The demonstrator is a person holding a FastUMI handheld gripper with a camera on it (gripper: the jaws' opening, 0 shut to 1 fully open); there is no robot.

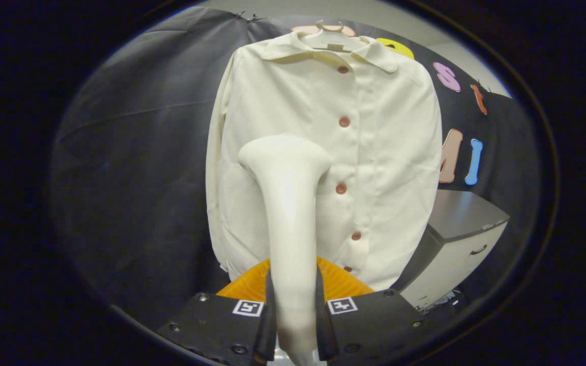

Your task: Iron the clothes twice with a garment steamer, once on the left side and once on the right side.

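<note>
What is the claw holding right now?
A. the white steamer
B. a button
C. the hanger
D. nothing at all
A: the claw has both fingers pressed on the handle of the white steamer, whose head points at the left half of the cream shirt that hangs on a hanger.

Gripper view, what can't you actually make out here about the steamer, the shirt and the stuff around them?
- Steamer, gripper view: its steam face points away toward the shirt, so contact and steam cannot be told; its lower handle is cut off below the fingers shut on it.
- Shirt: the steamer covers part of the front; its sleeve ends are unclear.
- Hanger: what it hangs from is cut off.
- Cabinet: its base is hidden.
</note>
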